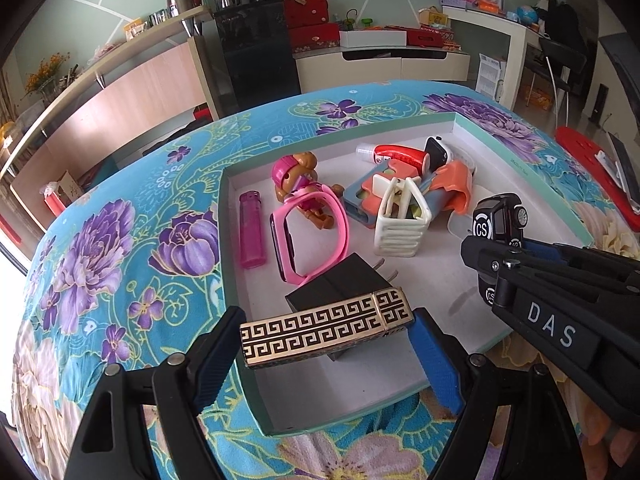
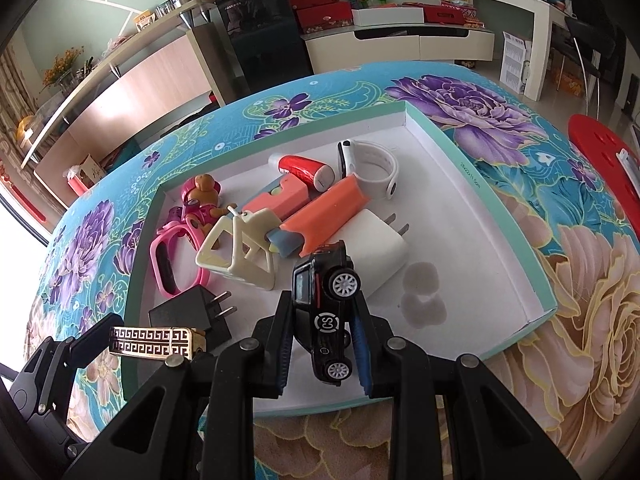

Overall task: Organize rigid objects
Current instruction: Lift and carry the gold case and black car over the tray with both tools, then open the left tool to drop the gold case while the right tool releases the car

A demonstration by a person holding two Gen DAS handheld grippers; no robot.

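- Bright, even daylight; a blown-out white glare sits at the left edge of both views.
- Soft, faint shadows fall inside the box (image 2: 472, 184).
- Strong fisheye bending, dark vignetted corners; focus stays sharp.

A glossy, gold-and-black key-patterned metal lighter (image 1: 326, 330) is seen, its plating mirror-bright. A small black toy car (image 2: 326, 312) is finished in shiny lacquer, with silver plastic wheels. Matt white card lines the shallow teal-rimmed box (image 2: 472, 216). The translucent pink plastic lighter (image 1: 251, 230) looks smooth. A flowered turquoise cloth (image 1: 120, 240) shows a soft, faintly sheened weave.
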